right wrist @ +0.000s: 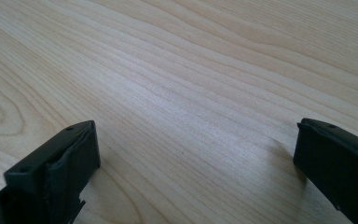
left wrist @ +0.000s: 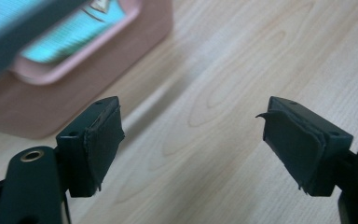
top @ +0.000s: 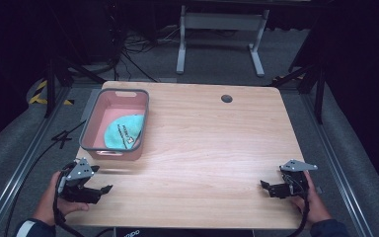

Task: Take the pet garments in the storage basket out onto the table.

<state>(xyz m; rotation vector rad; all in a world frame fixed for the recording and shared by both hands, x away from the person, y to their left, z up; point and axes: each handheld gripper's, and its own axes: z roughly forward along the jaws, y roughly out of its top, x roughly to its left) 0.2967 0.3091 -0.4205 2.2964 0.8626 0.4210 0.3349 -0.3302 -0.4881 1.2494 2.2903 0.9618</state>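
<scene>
A pink bin [top: 92, 120] with a grey rim stands at the table's left side, and a teal cloth [top: 123, 131] with a small printed label lies inside it. My left gripper [top: 107, 188] sits near the front left corner, just in front of the bin, jaws apart with nothing between them. In the left gripper view the left gripper [left wrist: 191, 130] is open over bare wood, with the bin [left wrist: 74, 88] and the teal cloth [left wrist: 70, 35] at upper left. My right gripper [top: 264, 186] rests near the front right edge, and the right gripper view shows the right gripper [right wrist: 196, 144] open over wood.
The wooden table [top: 212, 148] has a round dark cable hole [top: 226, 98] near its back edge. Beyond the table stand a white desk frame [top: 217, 29] and loose cables on the grey floor.
</scene>
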